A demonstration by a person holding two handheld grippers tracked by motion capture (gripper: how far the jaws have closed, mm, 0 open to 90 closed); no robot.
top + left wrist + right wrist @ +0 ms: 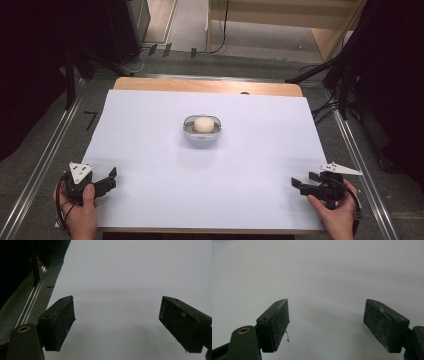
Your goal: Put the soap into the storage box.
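Both hands sit at the near edge of the table (150, 85). Left hand-held gripper (111, 178) rests at the white sheet's (150, 150) left corner, jaws apart, nothing between them. Right hand-held gripper (302, 183) lies low at the right corner, pointing inward — jaws apart, empty. Well apart from both, mid-sheet, a small grey dish (187, 131) holds a white ball (202, 124).

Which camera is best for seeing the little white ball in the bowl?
The high view. It looks down on the whole table, so the white ball sits in plain sight inside its small bowl at the middle of the white sheet. The left and right gripper views look along their own black jaws at bare white sheet.
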